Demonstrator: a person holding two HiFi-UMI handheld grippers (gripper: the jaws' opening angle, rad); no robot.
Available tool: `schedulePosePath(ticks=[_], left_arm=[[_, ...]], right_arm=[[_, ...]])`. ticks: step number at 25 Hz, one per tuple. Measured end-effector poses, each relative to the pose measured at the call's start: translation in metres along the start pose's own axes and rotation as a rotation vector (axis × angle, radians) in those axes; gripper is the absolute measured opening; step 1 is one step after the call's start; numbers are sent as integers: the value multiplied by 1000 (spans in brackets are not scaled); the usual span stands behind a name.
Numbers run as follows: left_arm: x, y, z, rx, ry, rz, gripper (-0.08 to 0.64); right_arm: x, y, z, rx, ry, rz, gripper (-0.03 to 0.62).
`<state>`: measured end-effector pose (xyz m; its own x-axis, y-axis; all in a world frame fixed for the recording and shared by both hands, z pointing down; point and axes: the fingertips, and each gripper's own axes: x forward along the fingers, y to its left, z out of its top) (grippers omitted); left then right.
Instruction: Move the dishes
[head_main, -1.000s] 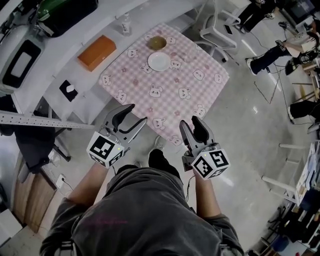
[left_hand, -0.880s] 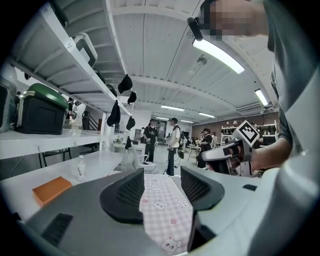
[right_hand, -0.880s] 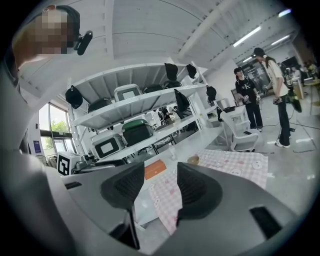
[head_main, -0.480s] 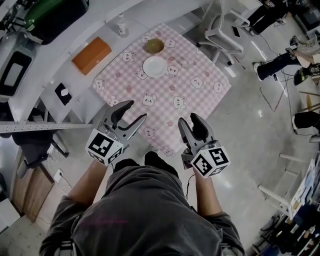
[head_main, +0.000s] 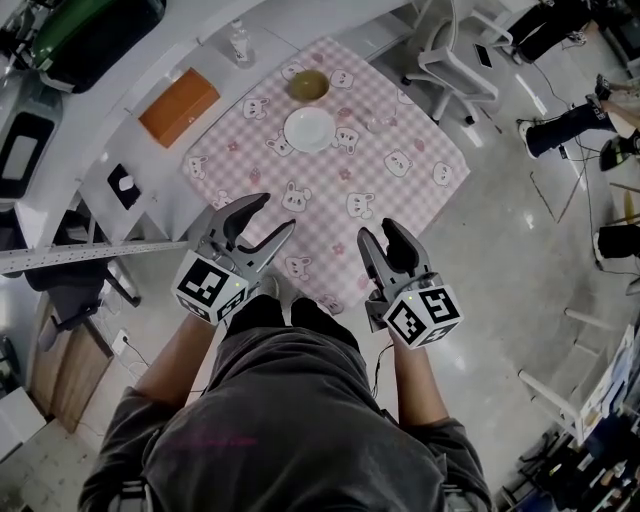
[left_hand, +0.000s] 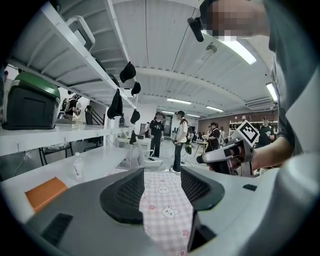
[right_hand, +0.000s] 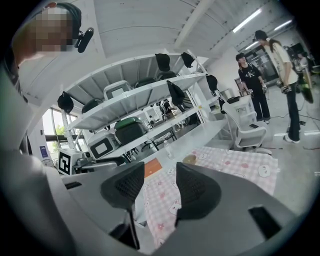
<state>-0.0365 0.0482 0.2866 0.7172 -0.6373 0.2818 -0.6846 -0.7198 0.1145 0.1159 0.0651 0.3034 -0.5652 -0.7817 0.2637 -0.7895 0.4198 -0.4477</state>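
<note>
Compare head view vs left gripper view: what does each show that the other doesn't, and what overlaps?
Head view only: the white plate and the brown bowl beyond it on the cloth, plus the person's torso. Left gripper view only: two standing people down the aisle, ceiling lights, and dark hanging items under the shelf. Both: the pink checked tablecloth, orange box, bottle, right gripper, and the left gripper, its jaws apart with nothing between them.
</note>
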Motion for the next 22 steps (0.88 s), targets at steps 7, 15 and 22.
schedulePosePath(ticks=[7, 15, 22], left_arm=[[16, 19, -8, -17, 20, -12, 227], [46, 64, -19, -29, 49, -70, 227], [76, 116, -28, -52, 81, -124, 227]], right_arm=[[19, -11, 2, 4, 9, -25, 190], [64, -27, -3, 31, 20, -96, 190], [117, -41, -2, 51, 47, -157, 190]])
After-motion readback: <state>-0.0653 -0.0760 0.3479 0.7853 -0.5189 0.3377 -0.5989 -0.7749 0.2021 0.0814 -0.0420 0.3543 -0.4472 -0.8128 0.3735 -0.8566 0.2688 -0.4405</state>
